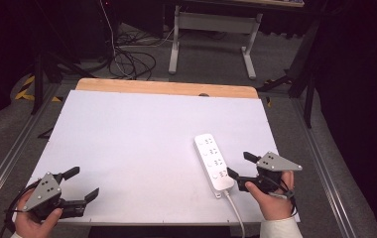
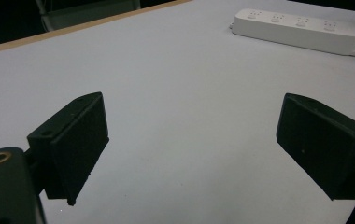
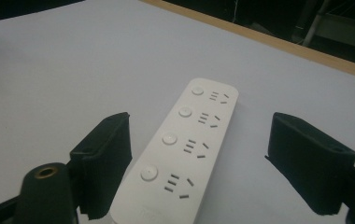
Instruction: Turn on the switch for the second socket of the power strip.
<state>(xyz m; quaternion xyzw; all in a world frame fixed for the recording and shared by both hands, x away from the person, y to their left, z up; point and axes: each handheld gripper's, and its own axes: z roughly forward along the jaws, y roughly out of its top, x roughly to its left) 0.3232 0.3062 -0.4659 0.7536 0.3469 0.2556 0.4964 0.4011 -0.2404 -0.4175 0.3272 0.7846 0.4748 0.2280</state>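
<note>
A long white plastic power strip [image 1: 213, 161] with four sockets (each has a round button beside it) lies flat on the white table [image 1: 127, 148], at its near right part, with its white cable [image 1: 236, 213] running toward the near edge. The right gripper [image 1: 238, 166] is just beside the strip's near end, its jaws wide apart, pressing on nothing. The left gripper [image 1: 83, 184] is well apart at the near left corner, also wide open and empty.

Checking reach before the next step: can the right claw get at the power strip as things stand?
Probably yes. The right claw is open beside the near end of the power strip, and in the right gripper view the strip's near end lies between its jaws with nothing in the way on the white table.
</note>
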